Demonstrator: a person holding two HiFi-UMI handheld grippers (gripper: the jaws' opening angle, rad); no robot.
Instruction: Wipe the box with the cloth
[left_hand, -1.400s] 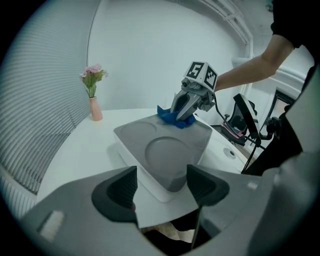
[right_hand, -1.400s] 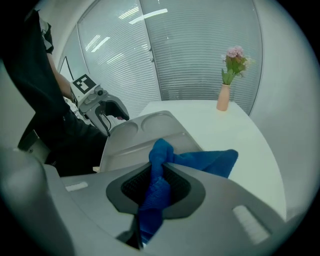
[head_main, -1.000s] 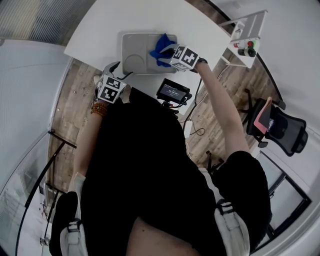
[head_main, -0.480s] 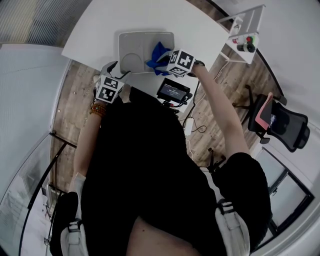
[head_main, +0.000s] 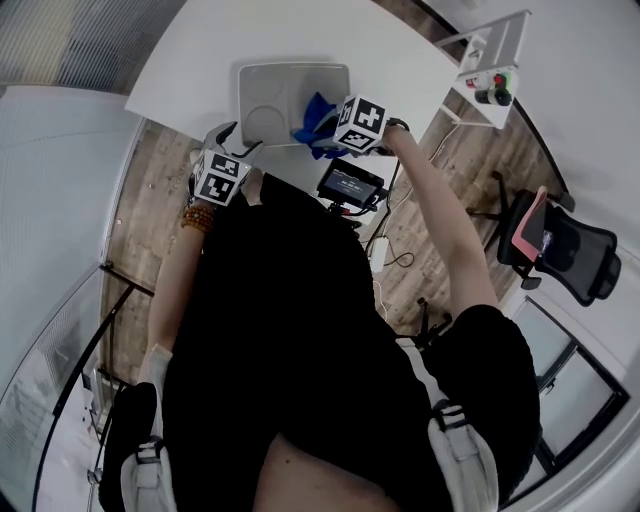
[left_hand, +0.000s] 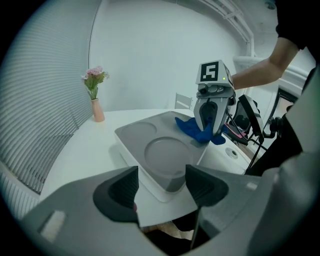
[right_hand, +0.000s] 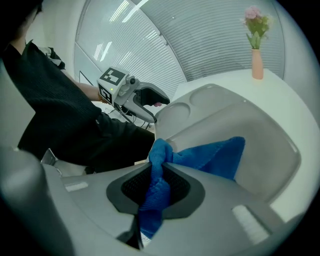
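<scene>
A grey box (head_main: 275, 90) with round recesses in its lid lies on the white table (head_main: 200, 60), near the edge by the person. My right gripper (right_hand: 156, 187) is shut on a blue cloth (right_hand: 210, 157), whose free end is spread on the box (right_hand: 250, 120). In the head view the right gripper (head_main: 325, 125) presses the cloth (head_main: 315, 112) on the lid's near right part. My left gripper (left_hand: 161, 182) stands open just before the near corner of the box (left_hand: 160, 155), with only the white table edge between its jaws. The left gripper view also shows the right gripper (left_hand: 210, 127) upright over the cloth (left_hand: 190, 127).
A vase of pink flowers (left_hand: 95, 100) stands at the table's far side. A small monitor on a stand (head_main: 345, 185) sits just below the table edge. A shelf with red and green buttons (head_main: 490, 75) and an office chair (head_main: 560, 250) are to the right.
My right gripper has dragged the cloth across the lid toward the near edge and slightly left. The left gripper has stayed where it was.
</scene>
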